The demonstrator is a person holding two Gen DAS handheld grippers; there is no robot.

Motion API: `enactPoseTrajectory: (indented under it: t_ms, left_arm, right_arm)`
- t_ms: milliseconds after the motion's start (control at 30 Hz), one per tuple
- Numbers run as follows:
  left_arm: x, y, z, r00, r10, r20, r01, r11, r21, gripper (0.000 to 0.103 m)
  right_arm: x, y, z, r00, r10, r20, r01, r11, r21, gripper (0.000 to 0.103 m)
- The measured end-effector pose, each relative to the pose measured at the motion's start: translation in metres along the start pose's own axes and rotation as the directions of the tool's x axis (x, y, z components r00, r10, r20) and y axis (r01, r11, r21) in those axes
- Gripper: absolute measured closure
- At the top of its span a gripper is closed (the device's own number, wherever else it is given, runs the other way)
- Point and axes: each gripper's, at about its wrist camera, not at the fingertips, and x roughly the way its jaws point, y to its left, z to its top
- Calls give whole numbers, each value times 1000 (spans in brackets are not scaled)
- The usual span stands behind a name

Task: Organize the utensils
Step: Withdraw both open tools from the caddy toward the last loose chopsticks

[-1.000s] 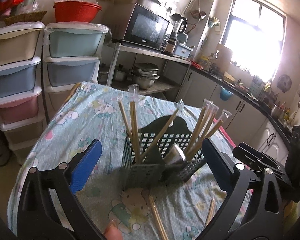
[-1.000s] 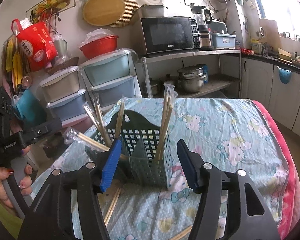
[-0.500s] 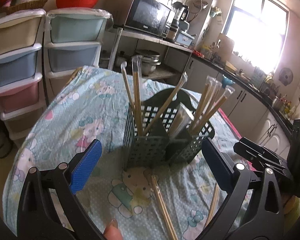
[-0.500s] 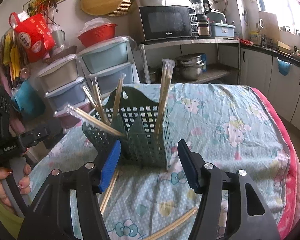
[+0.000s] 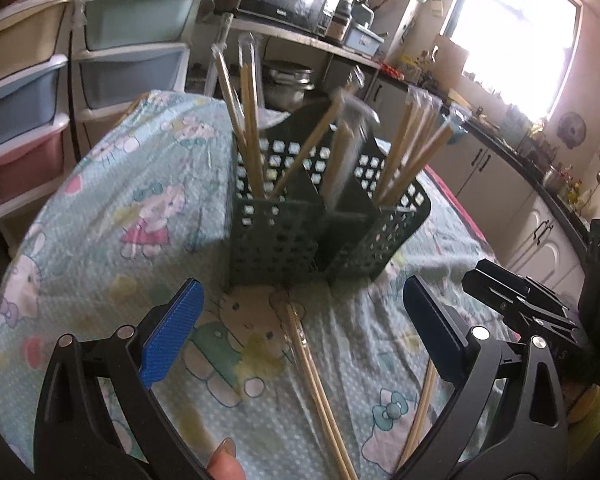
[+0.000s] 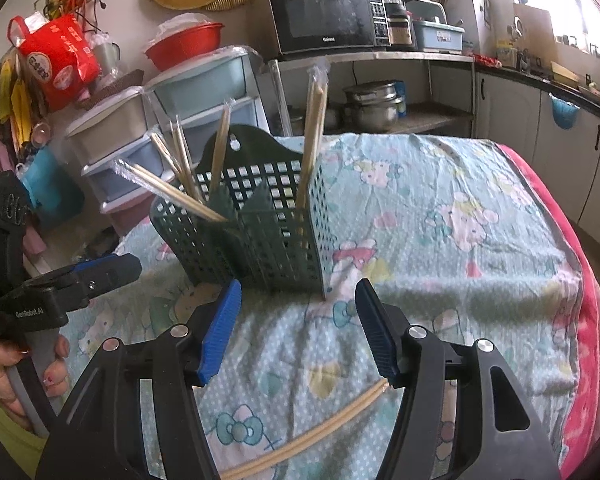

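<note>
Both claws gape wide and carry nothing: left claw (image 5: pixel 300 332), right claw (image 6: pixel 298 328). Loose chopsticks (image 5: pixel 316 384) lie on the bench (image 5: pixel 112 216) at 6 o'clock of the green basket (image 5: pixel 320 232). Best lower square over one pair, pinch mid-length, then stand it in a compartment.

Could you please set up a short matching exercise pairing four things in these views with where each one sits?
Things:
1. utensil basket
2. loose chopsticks
3. microwave
4. red bowl

Places:
A. on the shelf above the pots
B. flat on the tablecloth, in front of the basket
C. atop the plastic drawers
D. upright on the table, holding chopsticks

Pairs: 1-D, 2-B, 3-A, 4-C
</note>
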Motion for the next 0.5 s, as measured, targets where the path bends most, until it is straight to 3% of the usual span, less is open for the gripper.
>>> enactPoseTrajectory:
  t_ms: [500]
  left_arm:
    - [27, -24, -18, 996, -6, -87, 10, 999, 44, 11]
  right_arm:
    - [4, -27, -31, 997, -39, -70, 42, 998, 43, 46]
